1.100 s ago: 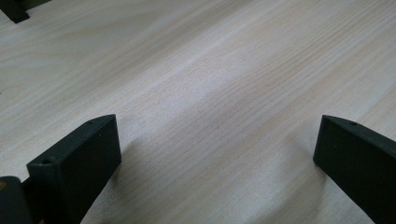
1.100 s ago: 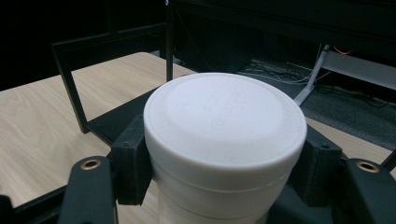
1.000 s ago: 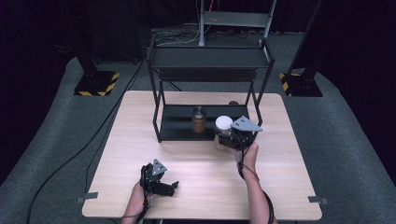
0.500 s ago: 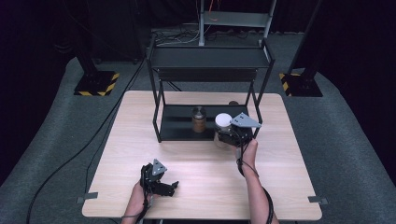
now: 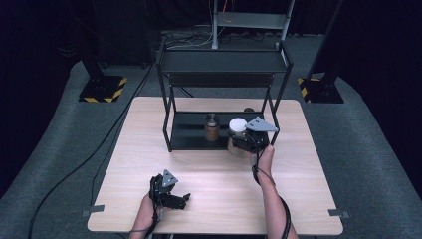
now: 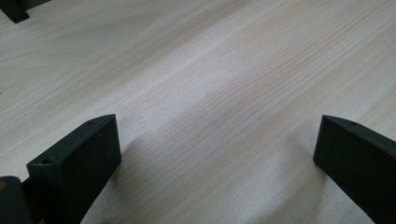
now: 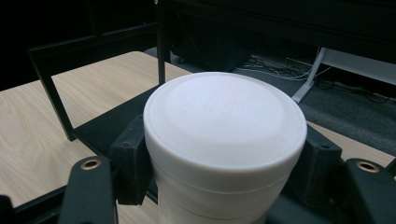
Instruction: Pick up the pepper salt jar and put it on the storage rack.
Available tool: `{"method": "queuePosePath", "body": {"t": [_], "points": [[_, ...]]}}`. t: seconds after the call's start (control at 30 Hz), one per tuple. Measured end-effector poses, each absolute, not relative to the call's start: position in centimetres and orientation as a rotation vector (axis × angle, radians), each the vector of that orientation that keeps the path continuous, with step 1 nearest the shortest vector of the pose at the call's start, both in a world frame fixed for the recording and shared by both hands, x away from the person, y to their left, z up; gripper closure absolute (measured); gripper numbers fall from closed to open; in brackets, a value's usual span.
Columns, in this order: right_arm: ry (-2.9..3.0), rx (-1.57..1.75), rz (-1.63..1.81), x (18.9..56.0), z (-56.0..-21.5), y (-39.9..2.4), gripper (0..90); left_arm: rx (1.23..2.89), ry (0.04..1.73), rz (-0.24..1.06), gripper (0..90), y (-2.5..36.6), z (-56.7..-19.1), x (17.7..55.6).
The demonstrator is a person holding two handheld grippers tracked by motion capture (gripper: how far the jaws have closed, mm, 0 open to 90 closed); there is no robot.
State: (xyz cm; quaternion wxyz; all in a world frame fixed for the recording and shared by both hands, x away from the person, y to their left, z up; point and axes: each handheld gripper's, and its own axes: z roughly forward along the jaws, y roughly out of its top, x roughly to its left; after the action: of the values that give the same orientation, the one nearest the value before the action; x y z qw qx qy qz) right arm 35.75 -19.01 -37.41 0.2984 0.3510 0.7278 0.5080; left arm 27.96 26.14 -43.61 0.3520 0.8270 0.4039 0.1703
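A white container with a white lid (image 7: 224,121) sits between the jaws of my right gripper (image 7: 224,163), whose pads press its sides just below the lid. In the high view this container (image 5: 238,124) and the right gripper (image 5: 237,139) are at the front right corner of the black rack's lower shelf (image 5: 189,135). Whether the container rests on the shelf I cannot tell. My left gripper (image 5: 181,199) lies on the table near its front edge. Its jaws stand wide apart over bare wood, with nothing between them (image 6: 215,154).
A brown jar with a metal lid (image 5: 212,128) stands on the lower shelf just left of the white container. The black two-tier rack (image 5: 224,62) takes up the far half of the wooden table (image 5: 308,199). One rack post (image 7: 161,46) rises behind the container.
The right gripper with the white container has crept slightly up the picture toward the rack. The left gripper has stayed still.
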Motion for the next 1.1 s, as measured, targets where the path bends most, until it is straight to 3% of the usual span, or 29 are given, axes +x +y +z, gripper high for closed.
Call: {"method": "queuePosePath", "body": {"t": [1.1], "points": [[1.944, 0.98, 1.336, 38.1, -37.2, -18.4, 33.2, 2.141, 1.045, 0.441, 0.1, 26.1, -43.6, 28.0]]}}
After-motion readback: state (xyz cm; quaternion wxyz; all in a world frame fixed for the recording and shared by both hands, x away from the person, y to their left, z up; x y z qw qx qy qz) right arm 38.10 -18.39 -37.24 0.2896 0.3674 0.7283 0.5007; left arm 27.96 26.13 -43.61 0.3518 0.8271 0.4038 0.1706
